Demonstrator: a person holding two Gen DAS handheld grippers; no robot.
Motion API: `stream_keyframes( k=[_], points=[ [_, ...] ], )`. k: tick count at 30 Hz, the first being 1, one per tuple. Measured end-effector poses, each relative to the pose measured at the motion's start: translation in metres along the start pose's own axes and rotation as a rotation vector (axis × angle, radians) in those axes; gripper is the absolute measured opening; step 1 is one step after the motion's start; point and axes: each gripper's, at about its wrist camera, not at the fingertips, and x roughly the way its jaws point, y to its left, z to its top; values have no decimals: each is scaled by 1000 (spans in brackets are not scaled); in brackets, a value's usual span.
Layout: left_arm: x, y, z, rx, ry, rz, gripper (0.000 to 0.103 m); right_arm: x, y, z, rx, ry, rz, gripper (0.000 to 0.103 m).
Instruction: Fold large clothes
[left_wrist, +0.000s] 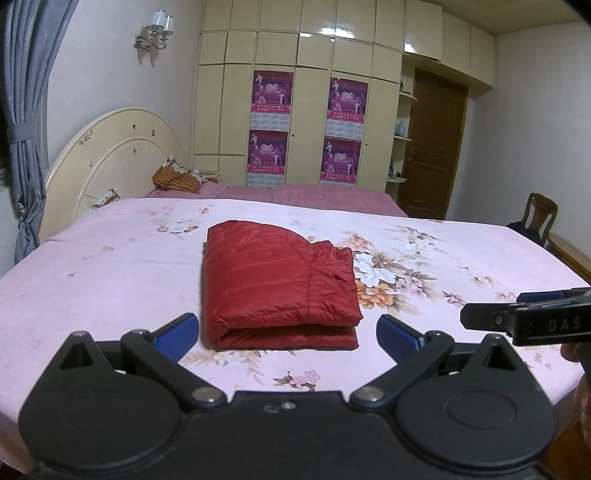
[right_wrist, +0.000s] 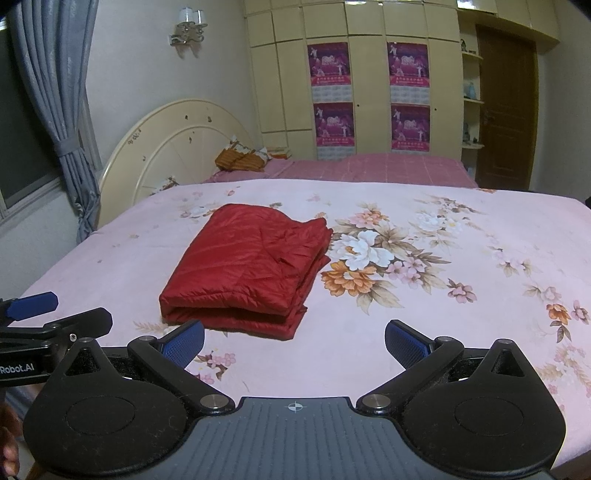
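Left wrist view first: your left gripper (left_wrist: 287, 334) hangs over the near edge of the bed (left_wrist: 110, 266), jaws spread wide with nothing between them. Dead ahead lies the red jacket (left_wrist: 277, 280), already folded into a thick rectangular bundle on the floral bedsheet, its rounded fold facing you. It looks quilted and slick, a shiny stitched shell with puffy filling. That's your risk: slippery padded layers want to spring open or slide off each other, so if you nudge that near fold or pinch only the top layer, the stack could shear and undo itself. At the far right, the right gripper (left_wrist: 491, 315) pokes in side-on; from this angle I can't tell how its jaws stand.

Now the right wrist view: your right gripper (right_wrist: 294, 341) also sits low at the bed's edge, blue ribbed pads (right_wrist: 406, 345) set well apart, holding nothing. The jacket (right_wrist: 247, 269) lies to the left of centre here, angled, with loose layered edges fanned along its right side and a small crease puckering the top. Those edges look like the weak spot: catch them with a pad and they could peel back. The sheet beneath is soft and smooth, so a dragged bundle may bunch the bedding too. The left gripper (right_wrist: 37, 314) shows at the left margin. The fold looks finished to me, so any further touch risks more than it gains.
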Motion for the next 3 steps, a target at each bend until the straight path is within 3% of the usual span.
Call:
stream_keyframes(
  k=[3],
  points=[
    [0,0,0,-1,1,5,102,0,0,1,-1,-1,1,103]
  ],
)
